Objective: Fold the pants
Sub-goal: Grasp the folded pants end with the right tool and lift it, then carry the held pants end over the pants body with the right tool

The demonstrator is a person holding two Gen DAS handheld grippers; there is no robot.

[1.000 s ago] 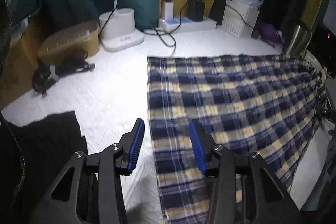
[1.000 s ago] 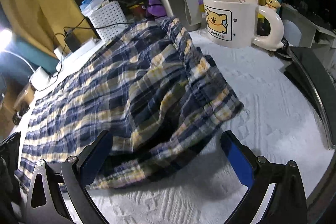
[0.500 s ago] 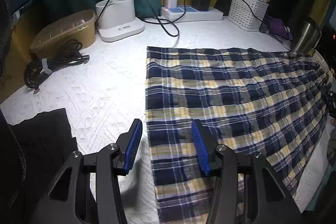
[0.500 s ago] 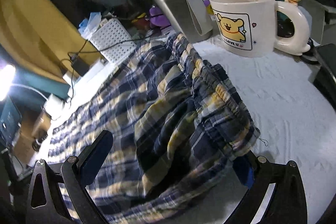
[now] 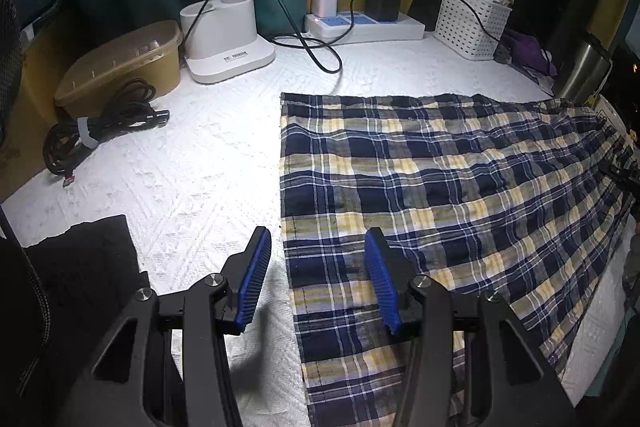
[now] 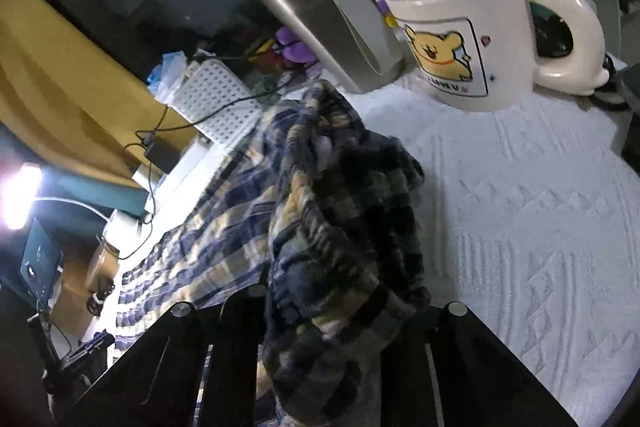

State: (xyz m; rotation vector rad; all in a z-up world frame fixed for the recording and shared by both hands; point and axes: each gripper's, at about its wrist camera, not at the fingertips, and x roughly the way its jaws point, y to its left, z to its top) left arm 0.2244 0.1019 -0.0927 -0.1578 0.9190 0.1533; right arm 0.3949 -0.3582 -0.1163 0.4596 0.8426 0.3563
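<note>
Plaid pants (image 5: 440,195): navy, yellow and white check, spread flat across the white textured bench cover (image 5: 180,179), the hem end toward the bench's middle, the waistband end toward its right edge.

Left gripper (image 5: 316,279): held released, blue-padded fingers (image 5: 254,279) set apart, straddling the hem edge near the front of the bench; one finger is seen over bare cover, the other over cloth. No cloth is gripped.

Right gripper (image 6: 340,339): clenched on the gathered waistband (image 6: 348,227), which is bunched and raised off the cover between the black finger bases.

Cartoon mug (image 6: 472,35): cream, upright, near the bench's right end, just beside a steel tumbler (image 6: 320,15).

Along the back edge are listed: white perforated basket (image 5: 472,19), power strip (image 5: 368,25) with chargers plugged in, white lamp base (image 5: 224,35), tan lidded tub (image 5: 124,59). A coiled black cable (image 5: 100,127) is laid at the left side.
</note>
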